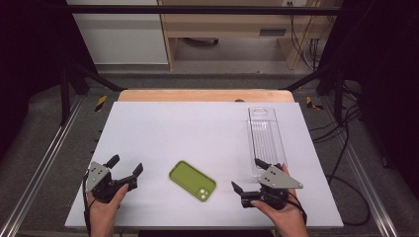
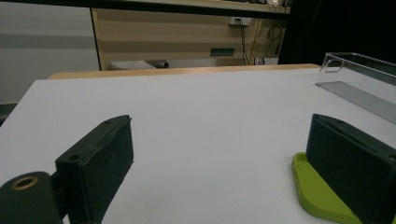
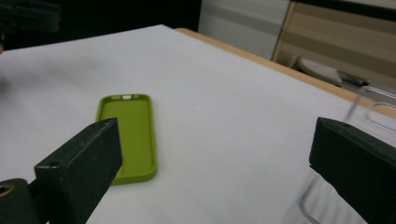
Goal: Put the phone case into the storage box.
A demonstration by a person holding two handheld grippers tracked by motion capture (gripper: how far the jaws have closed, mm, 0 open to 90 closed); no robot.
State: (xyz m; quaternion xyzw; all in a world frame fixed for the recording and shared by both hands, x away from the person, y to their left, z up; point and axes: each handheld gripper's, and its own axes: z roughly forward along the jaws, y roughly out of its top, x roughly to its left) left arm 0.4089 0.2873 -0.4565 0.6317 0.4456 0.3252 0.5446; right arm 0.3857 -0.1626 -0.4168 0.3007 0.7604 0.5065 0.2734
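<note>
A lime-green phone case point(image 1: 192, 180) lies open side up on the white table sheet point(image 1: 188, 128), near the front and between my two grippers. My left gripper point(image 1: 127, 164) rests to its left, jaws open and empty. In the left gripper view, the case point(image 2: 317, 191) sits just beyond the right jaw of the gripper point(image 2: 222, 121). My right gripper point(image 1: 247, 175) is to the right of the case, open with nothing held. The case point(image 3: 128, 130) lies ahead of the left jaw of the right gripper point(image 3: 215, 126). A clear plastic box point(image 1: 266, 136) lies behind the right gripper.
The clear box point(image 2: 359, 79) runs lengthwise toward the far right of the sheet, and its near end point(image 3: 373, 105) is close to the right gripper's right jaw. Metal frame rails flank the table. Cables hang at the right. A wooden edge point(image 1: 205, 95) borders the back.
</note>
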